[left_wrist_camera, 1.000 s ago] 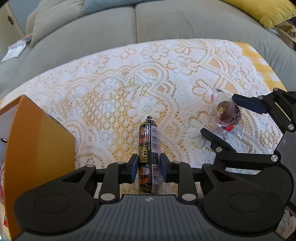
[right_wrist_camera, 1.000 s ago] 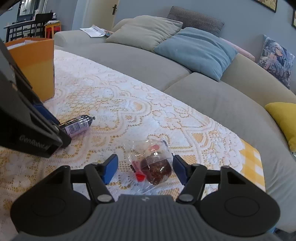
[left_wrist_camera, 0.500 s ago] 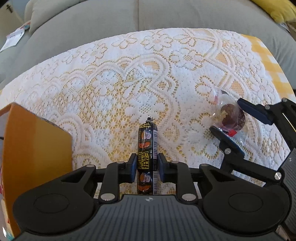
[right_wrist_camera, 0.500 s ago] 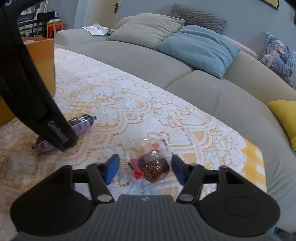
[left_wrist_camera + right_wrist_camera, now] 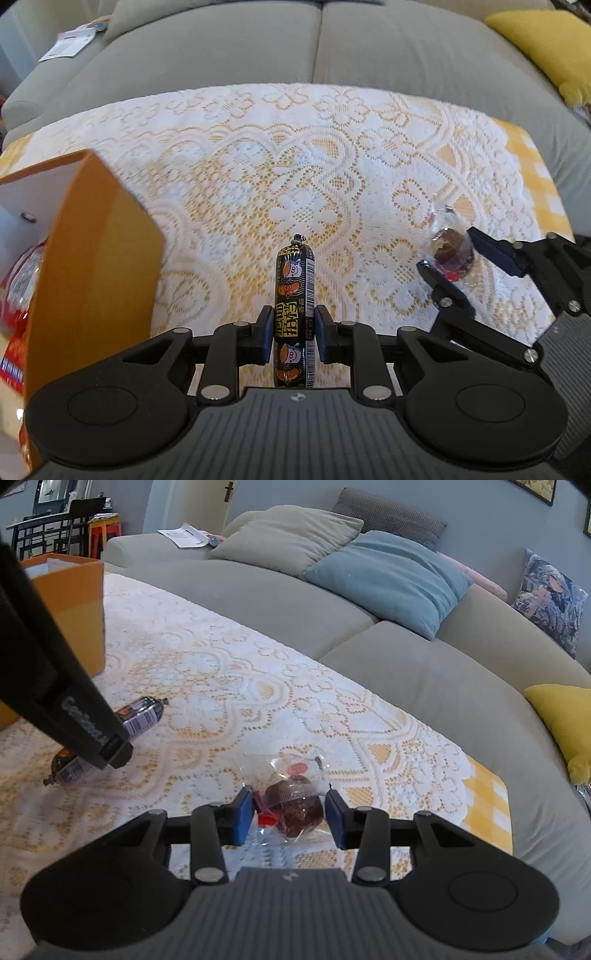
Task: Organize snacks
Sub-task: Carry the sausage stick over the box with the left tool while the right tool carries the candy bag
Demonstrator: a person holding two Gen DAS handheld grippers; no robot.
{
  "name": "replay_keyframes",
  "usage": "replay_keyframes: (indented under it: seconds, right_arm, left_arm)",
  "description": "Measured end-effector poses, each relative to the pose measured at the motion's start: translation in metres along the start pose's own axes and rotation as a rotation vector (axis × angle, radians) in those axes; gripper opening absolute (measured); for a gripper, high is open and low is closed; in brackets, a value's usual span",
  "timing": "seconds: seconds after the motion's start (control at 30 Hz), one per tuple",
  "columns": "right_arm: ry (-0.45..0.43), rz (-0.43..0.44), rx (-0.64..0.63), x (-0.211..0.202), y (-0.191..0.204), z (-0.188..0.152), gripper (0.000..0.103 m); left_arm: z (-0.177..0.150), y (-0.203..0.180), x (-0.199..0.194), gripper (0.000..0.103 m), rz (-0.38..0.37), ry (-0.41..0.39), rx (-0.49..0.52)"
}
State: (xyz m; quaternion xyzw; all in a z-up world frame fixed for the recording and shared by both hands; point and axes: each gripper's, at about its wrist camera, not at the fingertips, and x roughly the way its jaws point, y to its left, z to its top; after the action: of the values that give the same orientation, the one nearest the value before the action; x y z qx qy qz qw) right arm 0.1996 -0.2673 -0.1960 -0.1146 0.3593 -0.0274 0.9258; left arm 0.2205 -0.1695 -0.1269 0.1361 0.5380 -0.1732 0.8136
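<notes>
My left gripper [image 5: 294, 341] is shut on a black-and-orange sausage stick [image 5: 294, 291] and holds it above the lace tablecloth [image 5: 295, 166]; the stick also shows in the right wrist view [image 5: 142, 714]. My right gripper [image 5: 290, 818] is partly closed around a brown pastry in a clear wrapper [image 5: 297, 806]; the blue pads [image 5: 244, 814] stand close at its sides, contact unclear. The pastry also shows at the right of the left wrist view [image 5: 452, 251]. An orange box [image 5: 92, 258] with red snack packs inside stands at the left.
A grey sofa [image 5: 295, 602] runs behind the table, with grey, blue and yellow cushions [image 5: 391, 576]. Papers [image 5: 184, 535] lie on the sofa arm. The yellow checked cloth [image 5: 487, 805] marks the table's right edge. The left gripper's body [image 5: 55, 686] crosses the right wrist view.
My left gripper has risen with the sausage stick in it. My right gripper's fingers have closed in around the wrapped pastry.
</notes>
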Motion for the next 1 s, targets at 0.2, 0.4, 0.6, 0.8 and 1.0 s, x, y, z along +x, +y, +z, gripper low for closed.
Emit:
replay_keyframes:
  seconds: [0.2,0.4,0.6,0.8,1.0]
  right_arm:
    - [0.018,0.082,0.059,-0.021,-0.005,0.004,0.04]
    - [0.087,0.165,0.205,-0.042,-0.011,0.001,0.04]
    - [0.148,0.212,0.259,-0.065,0.001,0.0,0.04]
    - [0.155,0.275,0.287,-0.102,0.015,-0.007,0.04]
    - [0.172,0.349,0.338,-0.136,0.031,-0.014,0.04]
  left_arm:
    - [-0.024,0.0,-0.032,0.025,0.015,-0.033,0.005]
    - [-0.051,0.0,-0.057,0.025,0.001,-0.037,-0.004]
    - [-0.076,0.009,-0.085,0.025,-0.015,-0.059,-0.027]
    - [-0.102,0.031,-0.107,0.025,-0.011,-0.089,-0.047]
    - [-0.127,0.054,-0.129,0.025,-0.047,-0.132,-0.09]
